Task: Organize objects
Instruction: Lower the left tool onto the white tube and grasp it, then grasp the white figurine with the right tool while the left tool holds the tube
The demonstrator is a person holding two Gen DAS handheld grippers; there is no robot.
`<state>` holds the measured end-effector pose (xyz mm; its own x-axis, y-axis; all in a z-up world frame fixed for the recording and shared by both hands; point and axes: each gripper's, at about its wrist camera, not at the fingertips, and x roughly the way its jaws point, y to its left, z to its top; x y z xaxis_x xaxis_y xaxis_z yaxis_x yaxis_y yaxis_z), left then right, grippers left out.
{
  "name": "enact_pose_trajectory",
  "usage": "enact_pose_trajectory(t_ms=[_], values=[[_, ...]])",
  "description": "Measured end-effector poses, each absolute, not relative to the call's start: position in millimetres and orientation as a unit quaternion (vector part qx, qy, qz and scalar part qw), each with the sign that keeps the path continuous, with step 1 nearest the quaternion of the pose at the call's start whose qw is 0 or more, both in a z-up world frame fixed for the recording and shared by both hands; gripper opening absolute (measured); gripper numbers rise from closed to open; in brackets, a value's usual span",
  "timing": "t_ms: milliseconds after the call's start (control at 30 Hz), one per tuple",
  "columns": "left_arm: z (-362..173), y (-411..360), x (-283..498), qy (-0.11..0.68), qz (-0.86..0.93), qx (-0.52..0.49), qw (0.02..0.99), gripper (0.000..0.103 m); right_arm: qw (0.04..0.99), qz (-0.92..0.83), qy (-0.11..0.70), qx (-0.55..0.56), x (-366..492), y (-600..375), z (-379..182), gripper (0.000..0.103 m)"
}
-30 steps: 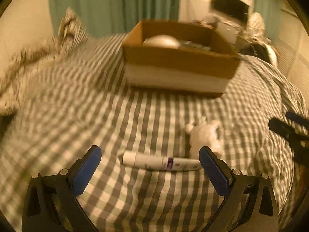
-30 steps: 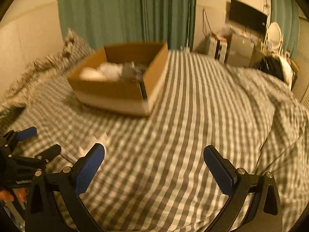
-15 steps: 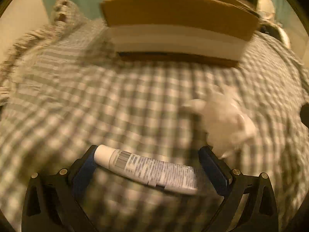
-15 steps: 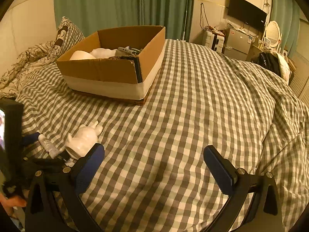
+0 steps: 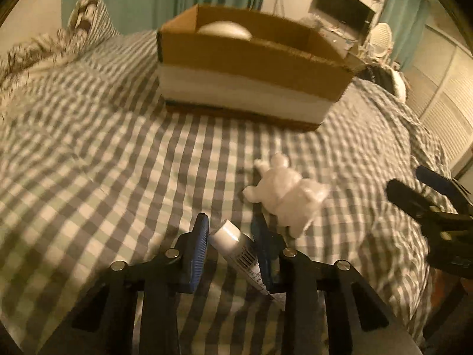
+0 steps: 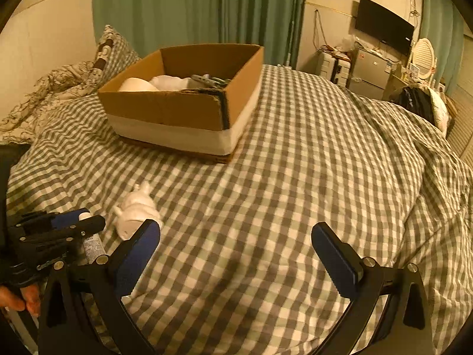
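Left wrist view: left gripper [image 5: 230, 230] clamped on tube [image 5: 236, 247], both fingers [image 5: 198, 236] pressed against its sides. Tube's long axis slanted, cap end forward and left, crimped end back toward the right finger. Box [image 5: 251, 82] straight ahead, well apart, across bare bed [image 5: 118, 162]; nothing in between. Figurine [image 5: 288, 196] just right of the fingers, near but apart. Right gripper at the right edge.

Right wrist view: right gripper [image 6: 236, 245] with fingers wide apart, holding nothing, hovering over the bed. Left gripper low at left, nearer to tube and figurine. Box open-topped, already holding 1 bowl [image 6: 137, 85] and other items. Likely next: carry over the near wall, then drop.
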<state>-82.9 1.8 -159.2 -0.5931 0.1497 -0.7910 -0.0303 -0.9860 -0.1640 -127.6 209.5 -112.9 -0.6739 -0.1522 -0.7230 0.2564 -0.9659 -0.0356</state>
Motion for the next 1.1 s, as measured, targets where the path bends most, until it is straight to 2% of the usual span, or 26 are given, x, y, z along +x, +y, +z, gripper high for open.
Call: enact_pose_trajectory(t_ms=[167, 300, 533, 567, 600, 633, 667, 733, 767, 800, 833, 867, 933, 967, 1067, 1100], values=[[-136, -11, -81, -0.07, 0.903, -0.422, 0.052, 0.023, 0.156, -0.906, 0.071, 0.387, -130, 191, -112, 0.103], [-121, -20, -79, -0.074, 0.91, -0.405, 0.044, 0.022, 0.185, -0.9, 0.085, 0.387, -138, 171, -120, 0.103], [-139, -22, -86, -0.073, 0.899, -0.43, 0.04, 0.022, 0.225, -0.866, 0.104, 0.435, -163, 135, -154, 0.101], [-141, -24, -86, -0.078, 0.897, -0.433, 0.039, 0.022, 0.229, -0.86, 0.105, 0.443, -165, 134, -159, 0.091], [-144, -25, -87, -0.082, 0.896, -0.435, 0.037, 0.022, 0.237, -0.854, 0.1, 0.453, -166, 134, -164, 0.073], [-146, -25, -88, -0.083, 0.894, -0.438, 0.035, 0.022, 0.245, -0.848, 0.094, 0.46, -166, 135, -167, 0.066], [-148, -25, -88, -0.084, 0.894, -0.438, 0.034, 0.024, 0.254, -0.845, 0.087, 0.463, -165, 136, -168, 0.054], [-150, -24, -88, -0.084, 0.895, -0.437, 0.035, 0.025, 0.254, -0.85, 0.085, 0.454, -161, 139, -165, 0.051], [-151, -22, -89, -0.082, 0.895, -0.438, 0.034, 0.03, 0.248, -0.853, 0.091, 0.449, -159, 141, -162, 0.051], [-154, -20, -90, -0.085, 0.89, -0.445, 0.041, 0.043, 0.243, -0.856, 0.096, 0.446, -156, 144, -159, 0.051], [-160, -19, -92, -0.098, 0.883, -0.455, 0.053, 0.049, 0.24, -0.858, 0.096, 0.444, -155, 146, -157, 0.051], [-165, -16, -92, -0.108, 0.878, -0.462, 0.058, 0.053, 0.237, -0.859, 0.096, 0.443, -153, 149, -155, 0.051], [-173, -8, -93, -0.1, 0.873, -0.474, 0.06, 0.053, 0.232, -0.862, 0.094, 0.441, -148, 154, -153, 0.051], [-176, -2, -93, -0.084, 0.872, -0.479, 0.059, 0.052, 0.23, -0.863, 0.093, 0.44, -146, 157, -152, 0.051], [-182, 11, -91, -0.06, 0.867, -0.49, 0.071, 0.029, 0.227, -0.865, 0.087, 0.44, -143, 165, -150, 0.051], [-182, 13, -89, -0.057, 0.867, -0.49, 0.073, 0.027, 0.224, -0.866, 0.087, 0.438, -142, 166, -149, 0.051]])
